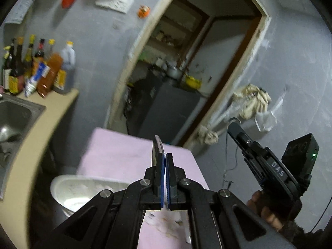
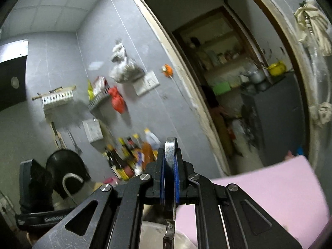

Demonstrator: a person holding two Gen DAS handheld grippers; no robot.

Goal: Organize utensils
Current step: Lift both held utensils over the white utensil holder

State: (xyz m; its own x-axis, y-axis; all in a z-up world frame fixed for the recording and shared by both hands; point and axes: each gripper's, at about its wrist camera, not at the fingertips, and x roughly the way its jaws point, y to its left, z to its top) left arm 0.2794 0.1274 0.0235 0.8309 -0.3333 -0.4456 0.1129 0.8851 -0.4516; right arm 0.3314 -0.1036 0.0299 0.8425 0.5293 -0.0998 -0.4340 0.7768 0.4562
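Observation:
My left gripper (image 1: 165, 157) is shut on a thin dark utensil (image 1: 156, 148), seen edge-on, whose tip sticks up past the pads; it is held in the air above a pink cloth (image 1: 124, 155). My right gripper (image 2: 170, 155) is shut on the flat handle of a metal utensil (image 2: 170, 148) with a rounded end; its lower part (image 2: 169, 231) hangs down between the arms. The right gripper also shows in the left wrist view (image 1: 233, 127), raised at the right. The left gripper's body shows at the lower left of the right wrist view (image 2: 35, 186).
A white bowl (image 1: 78, 188) sits on the pink cloth's left end. A steel sink (image 1: 14, 116) and a counter (image 1: 47, 120) with sauce bottles (image 1: 39, 66) are on the left. A doorway (image 1: 186, 66) is ahead, cloths (image 1: 253, 99) hang beside it. A black wok (image 2: 64, 166) hangs on the wall.

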